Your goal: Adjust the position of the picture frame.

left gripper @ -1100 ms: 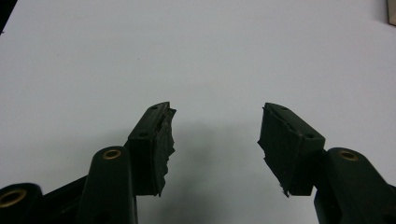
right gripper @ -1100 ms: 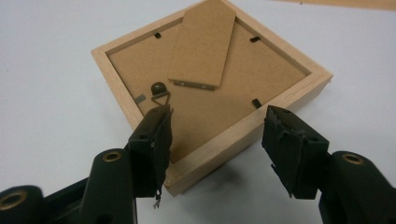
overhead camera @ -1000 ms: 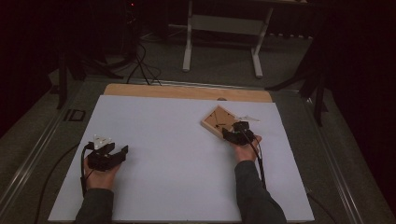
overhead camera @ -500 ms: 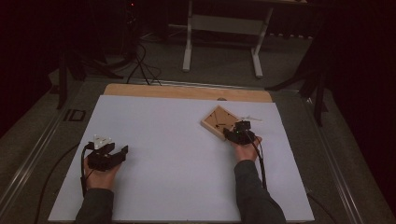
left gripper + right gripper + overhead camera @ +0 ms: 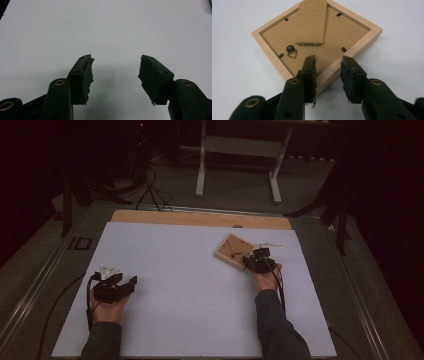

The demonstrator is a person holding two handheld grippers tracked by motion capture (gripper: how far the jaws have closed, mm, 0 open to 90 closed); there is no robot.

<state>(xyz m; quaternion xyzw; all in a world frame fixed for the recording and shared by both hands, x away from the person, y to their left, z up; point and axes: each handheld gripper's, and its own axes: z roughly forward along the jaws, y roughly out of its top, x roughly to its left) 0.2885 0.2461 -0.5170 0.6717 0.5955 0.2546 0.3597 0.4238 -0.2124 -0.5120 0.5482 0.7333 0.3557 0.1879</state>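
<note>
Right tongs [image 5: 328, 67] were just closing round near corner of face-down wooden picture frame [image 5: 312, 37], far right on table [image 5: 175, 320], not pinching yet. Left tongs [image 5: 115, 75] half-open, empty. Risk imo: corner grip slips, frame pivots.

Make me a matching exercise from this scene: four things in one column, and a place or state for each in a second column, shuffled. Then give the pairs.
Things:
1. wooden picture frame
2. left gripper
3. right gripper
4. folding stand

Places or states:
A. jaws wide apart over bare white sheet
B. lies face down, back side up
C. folded flat against the backing board
D. jaws astride the near corner rail of the frame, having just been closing

Pairs: 1-B, 2-A, 3-D, 4-C
</note>
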